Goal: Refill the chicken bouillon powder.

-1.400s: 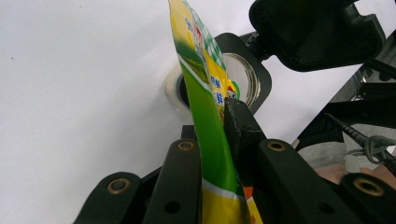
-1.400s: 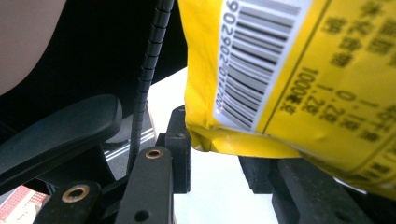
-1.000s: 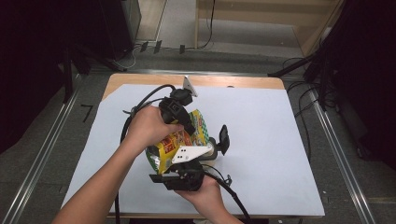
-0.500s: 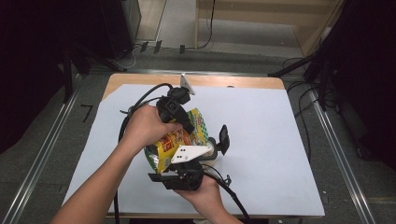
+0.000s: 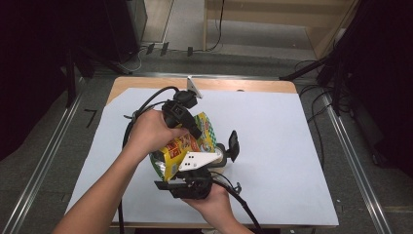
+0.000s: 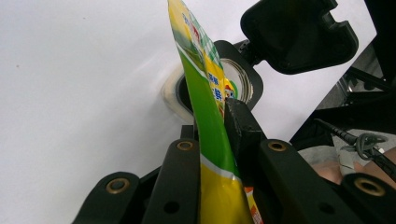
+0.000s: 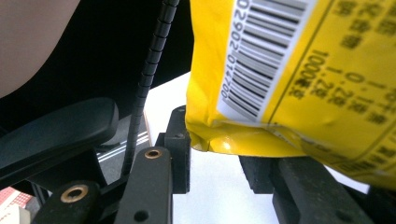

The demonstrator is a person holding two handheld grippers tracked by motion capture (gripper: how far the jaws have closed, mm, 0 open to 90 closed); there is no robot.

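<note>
While pinched between both tools, yellow-and-green snack bag above white table sheet, held between the two hands. Left gripper: jaws nearly together, clamped on the bag's thin edge, which stands up between them. Just beyond those jaws, roll of clear tape on the sheet. Right gripper: jaws partway apart, bag's yellow barcode corner sitting between them, touching the near jaw; whether the far jaw presses on it, cannot tell. Ribbed black cable left of that corner. Left hand on top of the bag, right hand below it, close to the sheet's near edge.
</note>
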